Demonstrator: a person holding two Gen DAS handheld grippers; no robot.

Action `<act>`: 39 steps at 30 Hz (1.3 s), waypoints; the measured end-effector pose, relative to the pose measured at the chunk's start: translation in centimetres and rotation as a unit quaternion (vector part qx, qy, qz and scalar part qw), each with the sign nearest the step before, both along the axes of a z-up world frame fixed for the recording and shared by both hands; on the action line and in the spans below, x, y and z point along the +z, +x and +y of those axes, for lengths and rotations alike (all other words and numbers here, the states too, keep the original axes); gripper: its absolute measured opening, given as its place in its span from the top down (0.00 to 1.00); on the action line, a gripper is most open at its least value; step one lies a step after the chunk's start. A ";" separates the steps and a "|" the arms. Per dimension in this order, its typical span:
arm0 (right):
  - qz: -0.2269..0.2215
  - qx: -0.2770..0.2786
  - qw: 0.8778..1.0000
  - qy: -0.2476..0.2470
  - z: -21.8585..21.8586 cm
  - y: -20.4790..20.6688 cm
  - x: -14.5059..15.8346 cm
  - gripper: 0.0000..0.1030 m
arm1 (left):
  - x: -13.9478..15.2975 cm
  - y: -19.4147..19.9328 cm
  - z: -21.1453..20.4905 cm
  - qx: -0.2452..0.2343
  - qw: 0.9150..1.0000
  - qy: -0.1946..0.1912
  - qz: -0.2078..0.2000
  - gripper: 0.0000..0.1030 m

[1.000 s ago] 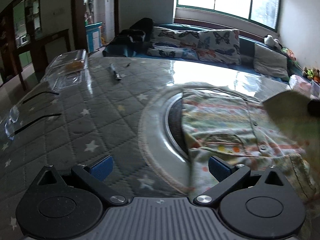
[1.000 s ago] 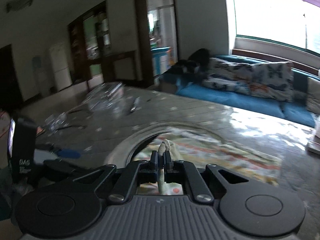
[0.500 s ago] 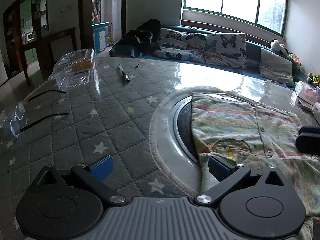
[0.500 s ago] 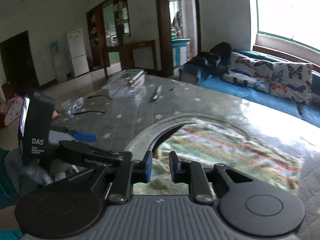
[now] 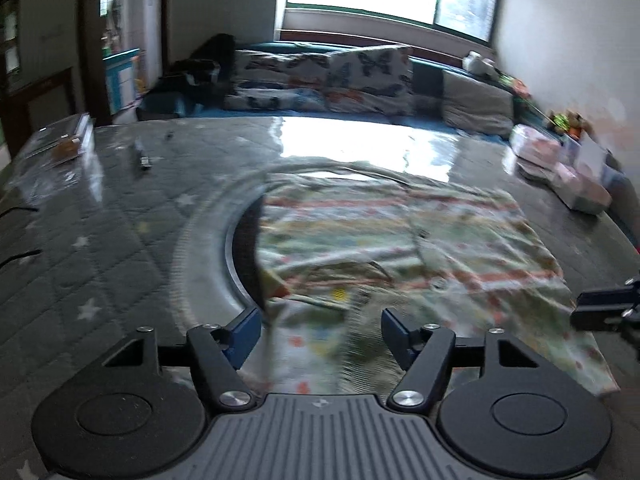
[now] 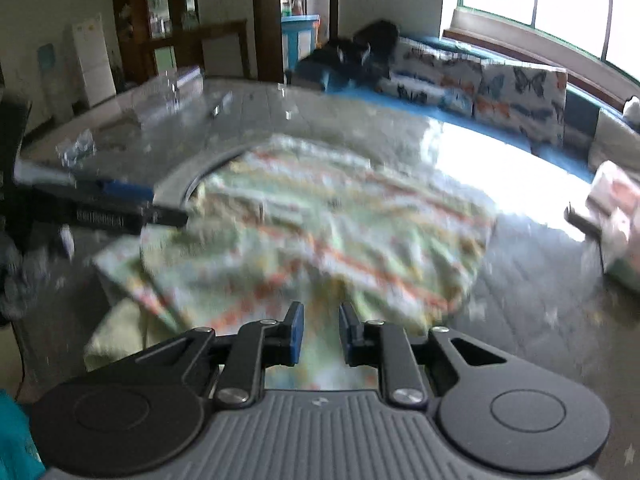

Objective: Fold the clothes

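Note:
A light green garment with orange stripes and small prints [image 5: 400, 248] lies spread on the grey star-quilted table [image 5: 100, 240], partly over a round inset. My left gripper [image 5: 320, 336] is open and empty, its fingers low over the garment's near left edge. My right gripper [image 6: 320, 332] is open with a narrow gap, empty, over the garment's near edge [image 6: 320, 240]. The left gripper's arm also shows in the right wrist view [image 6: 112, 204], and the right gripper's tip shows in the left wrist view [image 5: 604, 304]. Both views are motion-blurred.
A clear plastic box [image 5: 60, 140] and a small dark tool [image 5: 142, 156] lie at the table's far left. Eyeglass arms [image 5: 16, 232] lie at the left edge. White packets [image 5: 560, 168] sit at the right. A blue sofa with butterfly cushions [image 5: 340, 76] stands behind.
My right gripper has opened and let go of the garment fold, which now lies flat. Both grippers have moved over the garment's near edge, the left one to the right.

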State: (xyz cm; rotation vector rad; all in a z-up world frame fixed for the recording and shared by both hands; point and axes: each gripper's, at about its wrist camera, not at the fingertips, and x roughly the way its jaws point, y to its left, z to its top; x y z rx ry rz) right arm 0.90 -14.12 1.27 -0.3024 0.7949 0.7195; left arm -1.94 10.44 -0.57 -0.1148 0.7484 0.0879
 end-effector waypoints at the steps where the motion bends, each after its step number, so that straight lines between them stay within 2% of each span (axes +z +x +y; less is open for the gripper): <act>1: 0.004 0.002 1.000 -0.004 -0.3 -0.3 -0.4 0.82 | -0.1 0.0 -0.3 -0.005 1.000 0.002 0.003 0.34; 3: 0.008 0.005 1.000 -0.004 -0.7 -1.0 -1.0 0.82 | -0.5 0.0 -0.5 -0.007 1.000 0.005 0.012 0.34; 7: 0.017 0.005 1.000 -0.005 -1.3 -1.9 -2.0 0.78 | -1.0 -0.2 -0.4 -0.011 1.000 0.001 0.024 0.46; 11: 0.027 -0.007 1.000 -0.013 -2.2 -2.0 -2.9 0.78 | -1.1 -0.5 -0.6 -0.018 0.999 -0.005 0.027 0.48; 15: 0.015 -0.019 0.999 -0.026 -3.3 -2.4 -3.1 0.76 | -1.0 -0.7 -0.5 -0.021 0.999 -0.010 0.027 0.49; 17: 0.019 -0.027 0.999 -0.025 -3.9 -2.3 -3.3 0.70 | -1.2 -0.6 -0.5 -0.021 0.999 -0.012 0.030 0.49; 24: 0.010 -0.030 0.999 -0.024 -4.3 -2.6 -3.2 0.68 | -1.3 -0.6 -0.4 -0.022 0.999 -0.020 0.033 0.49; 29: -0.006 -0.023 0.999 -0.025 -3.9 -3.1 -2.6 0.67 | -1.4 -0.6 -0.4 -0.025 0.999 -0.022 0.034 0.54; 31: -0.012 -0.018 0.999 -0.024 -3.7 -3.3 -2.4 0.67 | -1.4 -0.6 -0.4 -0.031 0.999 -0.028 0.035 0.65; 35: -0.034 -0.001 0.999 -0.027 -2.9 -4.2 -1.8 0.67 | -1.6 -0.5 -0.7 -0.039 0.998 -0.033 0.037 0.76; 37: -0.040 0.008 0.999 -0.028 -2.5 -4.5 -1.7 0.67 | -1.5 -0.5 -0.7 -0.036 0.998 -0.030 0.036 0.92; 39: -0.046 0.022 0.998 -0.027 -1.9 -4.9 -1.7 0.68 | -0.9 -0.6 -0.5 -0.035 0.998 -0.043 0.030 0.96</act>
